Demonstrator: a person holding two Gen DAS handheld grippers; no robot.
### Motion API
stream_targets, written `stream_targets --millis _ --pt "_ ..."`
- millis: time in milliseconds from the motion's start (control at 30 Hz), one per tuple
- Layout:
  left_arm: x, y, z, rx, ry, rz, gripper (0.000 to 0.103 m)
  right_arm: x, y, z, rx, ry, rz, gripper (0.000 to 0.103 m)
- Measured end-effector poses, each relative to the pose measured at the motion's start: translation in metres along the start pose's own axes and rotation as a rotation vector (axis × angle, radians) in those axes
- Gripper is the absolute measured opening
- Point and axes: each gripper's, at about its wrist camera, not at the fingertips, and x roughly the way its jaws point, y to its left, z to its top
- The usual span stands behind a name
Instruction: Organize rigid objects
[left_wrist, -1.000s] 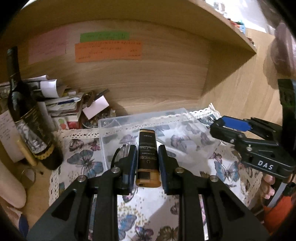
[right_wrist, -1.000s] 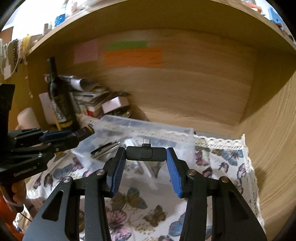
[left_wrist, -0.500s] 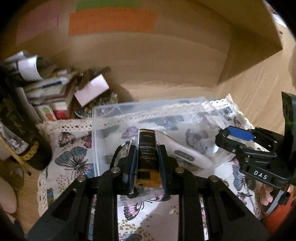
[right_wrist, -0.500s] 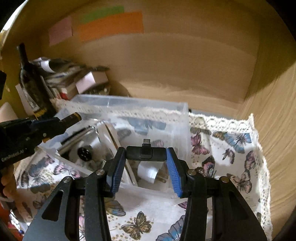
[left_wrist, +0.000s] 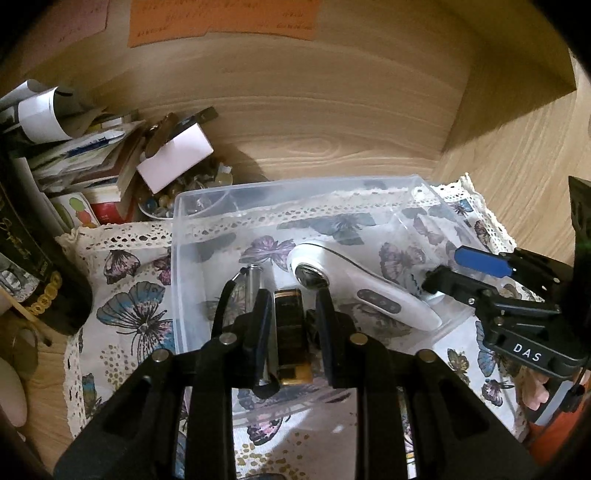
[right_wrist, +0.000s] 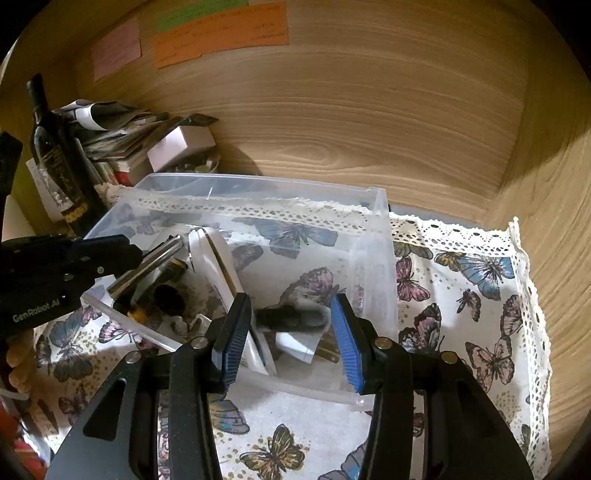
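The black and gold lighter (left_wrist: 290, 334) lies in the near left part of the clear plastic bin (left_wrist: 295, 184), between the jaws of the left gripper (left_wrist: 291, 334), which stand parted with a gap on either side of it and grip nothing. Just left of the lighter lies a silver metal cylinder (left_wrist: 254, 284); to its right a white handheld device (left_wrist: 354, 284) slants across the bin floor. In the right wrist view, the small black adapter (right_wrist: 286, 317) rests in the bin's near right part beside a white plug (right_wrist: 299, 345), and the jaws of the right gripper (right_wrist: 291, 332) hang wide apart around it without touching it. The bin sits on a butterfly-print cloth (right_wrist: 461, 295) on the wooden desk (left_wrist: 332, 122). Far left stand a dark bottle (right_wrist: 55, 155) and a pile of papers (left_wrist: 74, 147)
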Motion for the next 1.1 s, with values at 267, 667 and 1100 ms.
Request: stream_targets --millis 267,667,1100 --pt "-0.027 -0.006 0.000 0.020 -0.067 -0.007 0.023 -0.029 0.007 0.004 -0.005 -0.067 0.005 0.045" --pt "-0.113 -0.030 -0.017 0.054 -0.288 0.004 0.060 -0.117 0.029 -0.003 -0.016 -0.281 0.018 0.069" --pt "-0.191 -0.053 -0.047 0.060 -0.496 0.052 0.101 -0.184 0.047 -0.027 -0.013 -0.461 0.024 0.103"
